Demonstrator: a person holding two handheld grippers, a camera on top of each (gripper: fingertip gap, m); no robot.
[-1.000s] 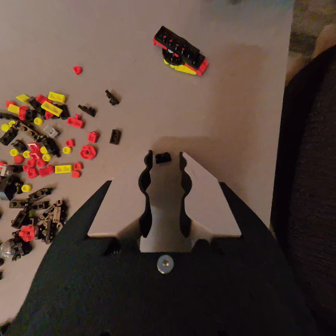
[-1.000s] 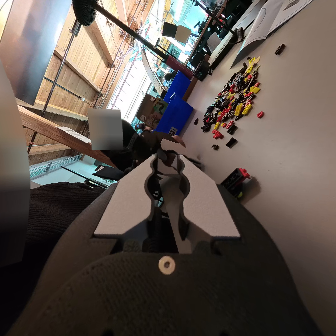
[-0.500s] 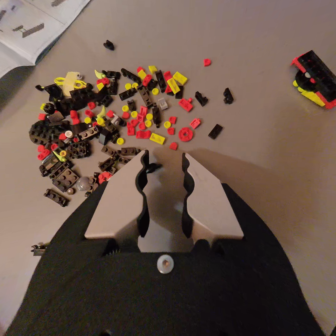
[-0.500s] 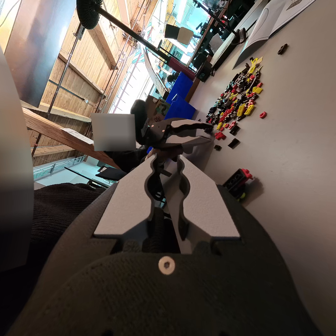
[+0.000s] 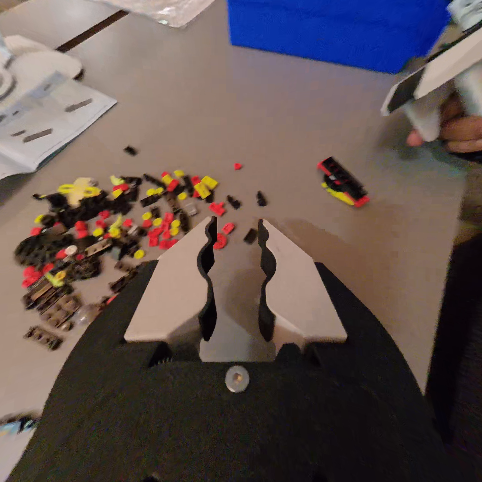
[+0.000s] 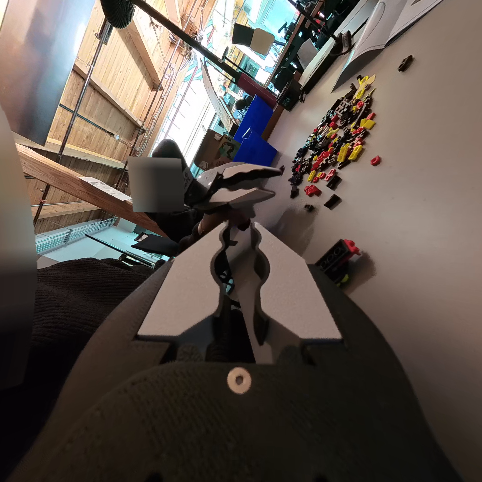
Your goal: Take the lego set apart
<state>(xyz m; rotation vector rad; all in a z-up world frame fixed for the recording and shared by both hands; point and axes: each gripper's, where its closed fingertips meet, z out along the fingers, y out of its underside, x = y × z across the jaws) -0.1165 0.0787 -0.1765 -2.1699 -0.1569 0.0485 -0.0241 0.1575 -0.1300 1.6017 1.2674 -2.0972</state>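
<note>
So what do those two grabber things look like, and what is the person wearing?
Each gripper, the left gripper and the right gripper, has two pale grey wedge-shaped fingers with wavy black inner pads, on a rounded black body with a silver screw. The person wears a dark knitted sleeve.

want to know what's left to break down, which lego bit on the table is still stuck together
The black, red and yellow assembly, lying alone to the right of the pile of loose pieces. It is several bricks still joined; the rest are single parts.
</note>
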